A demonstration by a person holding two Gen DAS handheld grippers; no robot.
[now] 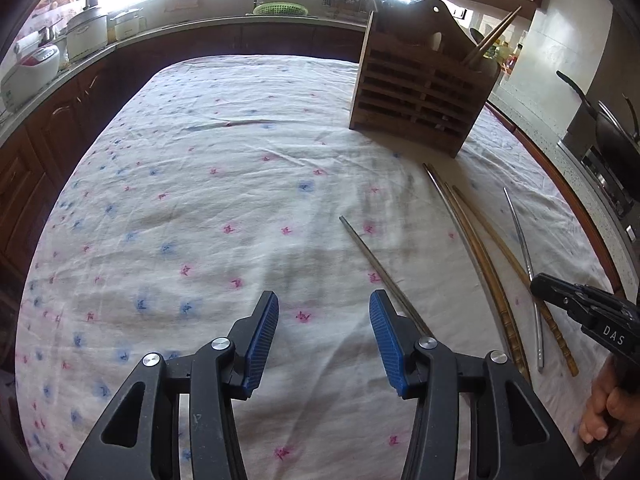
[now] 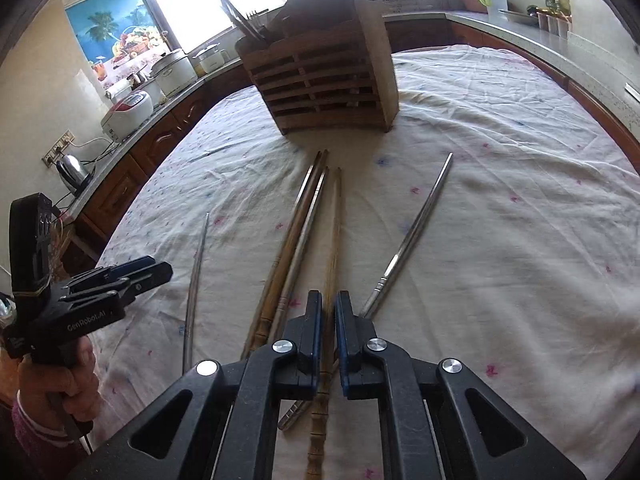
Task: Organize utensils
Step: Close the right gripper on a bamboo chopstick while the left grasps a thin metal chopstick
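Note:
A wooden slatted utensil holder [image 1: 420,92] stands on the flowered tablecloth, with chopsticks sticking out of it; it also shows in the right wrist view [image 2: 324,84]. Several loose chopsticks lie in front of it: wooden ones [image 2: 280,264] and metal ones [image 2: 412,232], [image 2: 196,280]. My right gripper [image 2: 329,312] is shut on a wooden chopstick [image 2: 334,236] that still lies along the cloth. My left gripper [image 1: 324,316] is open and empty above the cloth, just left of a metal chopstick [image 1: 376,264]. The right gripper shows at the left wrist view's right edge [image 1: 580,312].
The tablecloth [image 1: 200,200] covers the whole table. Counters ring the table with rice cookers [image 2: 132,108], a kettle [image 2: 74,170], a sink with a green basket [image 1: 280,9] and a wok [image 1: 612,128] on the stove at right.

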